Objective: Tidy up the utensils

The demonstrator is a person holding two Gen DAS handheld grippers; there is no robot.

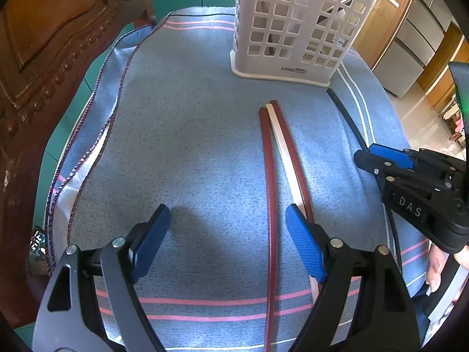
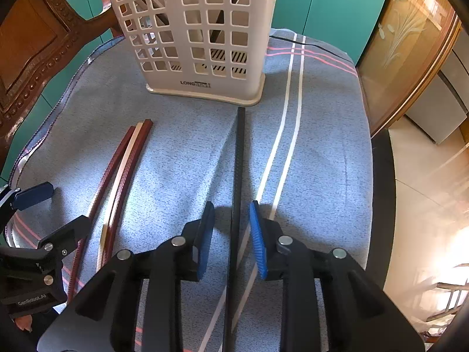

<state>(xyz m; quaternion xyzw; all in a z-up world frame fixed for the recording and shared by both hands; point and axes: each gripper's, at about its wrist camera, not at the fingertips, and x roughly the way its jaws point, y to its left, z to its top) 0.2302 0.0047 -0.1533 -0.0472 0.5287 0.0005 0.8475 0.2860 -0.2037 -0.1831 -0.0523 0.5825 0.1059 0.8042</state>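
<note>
A white perforated utensil basket (image 1: 296,26) (image 2: 199,32) stands at the far side of a blue cloth. Two dark red chopsticks (image 1: 268,176) (image 2: 129,161) and a cream one (image 1: 285,152) (image 2: 121,170) lie side by side in front of it. A black chopstick (image 2: 237,176) (image 1: 347,117) lies to their right. My right gripper (image 2: 231,234) (image 1: 378,158) is open, its pads on either side of the black chopstick, not touching. My left gripper (image 1: 228,240) is open and empty above the cloth, its right pad over the cream and red sticks.
The blue striped cloth (image 1: 176,146) (image 2: 322,146) covers a small table. A carved wooden chair back (image 1: 44,58) (image 2: 35,44) stands at the left. Teal cabinet doors (image 2: 322,6) are behind. The table drops off to the floor (image 2: 425,205) on the right.
</note>
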